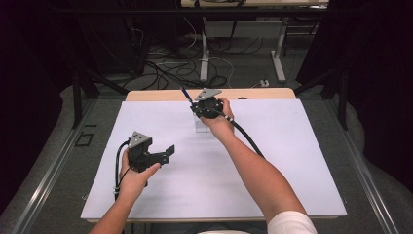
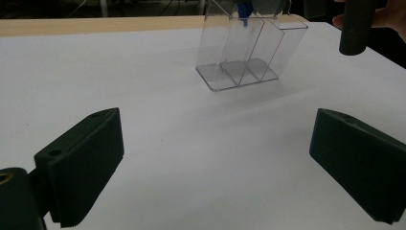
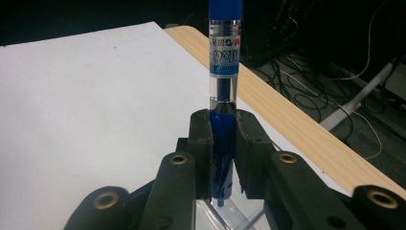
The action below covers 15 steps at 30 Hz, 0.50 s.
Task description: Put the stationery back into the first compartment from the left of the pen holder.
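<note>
I see a white table top (image 1: 146, 195) with a pale wooden far edge (image 1: 160, 94), grey carpet (image 1: 63, 161), tangled floor cables (image 1: 170, 68), white desk legs (image 1: 278, 58) beyond, and dark surroundings on both sides.

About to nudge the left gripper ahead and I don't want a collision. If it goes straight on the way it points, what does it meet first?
Probably the clear plastic divided holder. The left gripper has its jaws wide open over bare white table, and the holder stands ahead, slightly right of centre. Depth is hard to judge.
</note>
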{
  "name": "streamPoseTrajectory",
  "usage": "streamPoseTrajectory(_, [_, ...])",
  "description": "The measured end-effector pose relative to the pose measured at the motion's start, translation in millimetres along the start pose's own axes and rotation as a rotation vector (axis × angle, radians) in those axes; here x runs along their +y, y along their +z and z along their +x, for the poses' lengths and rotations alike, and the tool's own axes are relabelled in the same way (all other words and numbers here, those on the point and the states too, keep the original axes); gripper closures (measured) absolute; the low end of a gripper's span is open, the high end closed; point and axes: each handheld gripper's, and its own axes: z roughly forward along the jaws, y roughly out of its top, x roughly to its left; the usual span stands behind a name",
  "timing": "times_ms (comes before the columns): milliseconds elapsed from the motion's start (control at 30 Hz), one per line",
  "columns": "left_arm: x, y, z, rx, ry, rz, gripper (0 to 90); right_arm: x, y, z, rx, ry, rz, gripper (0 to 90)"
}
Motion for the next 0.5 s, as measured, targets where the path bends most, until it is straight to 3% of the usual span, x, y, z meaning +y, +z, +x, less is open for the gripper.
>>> streamPoseTrajectory(133, [-0.2, 0.3, -0.2, -0.001, 0.001, 0.003, 4.4, -1.2, -4.1, -3.0, -0.026, 0.041, -0.037, 59.0])
streamPoseTrajectory(167, [-0.2, 0.4, -0.2, -0.001, 0.001, 0.002, 4.4, 0.3, -7.4, -3.7, -0.036, 0.042, -0.024, 54.2])
streamPoseTrajectory(200, [-0.1, 0.5, -0.1, -0.001, 0.0, 0.003, 4.4, 0.7, -9.8, -3.8, -0.051, 0.052, -0.053, 50.2])
streamPoseTrajectory(300, [0.0, 0.4, 0.4, 0.002, 0.0, 0.002, 4.4, 3.8, -24.2, -5.0, -0.109, 0.044, -0.063, 42.7])
streamPoseTrajectory(367, [0.5, -0.1, 1.2, 0.001, 0.001, 0.003, 4.4, 3.4, -36.0, -5.4, -0.117, 0.06, -0.082, 40.9])
streamPoseTrajectory(500, [1.4, -0.8, 3.7, 0.006, -0.007, -0.003, 4.3, 0.0, -61.9, -3.8, -0.116, 0.107, -0.024, 27.6])
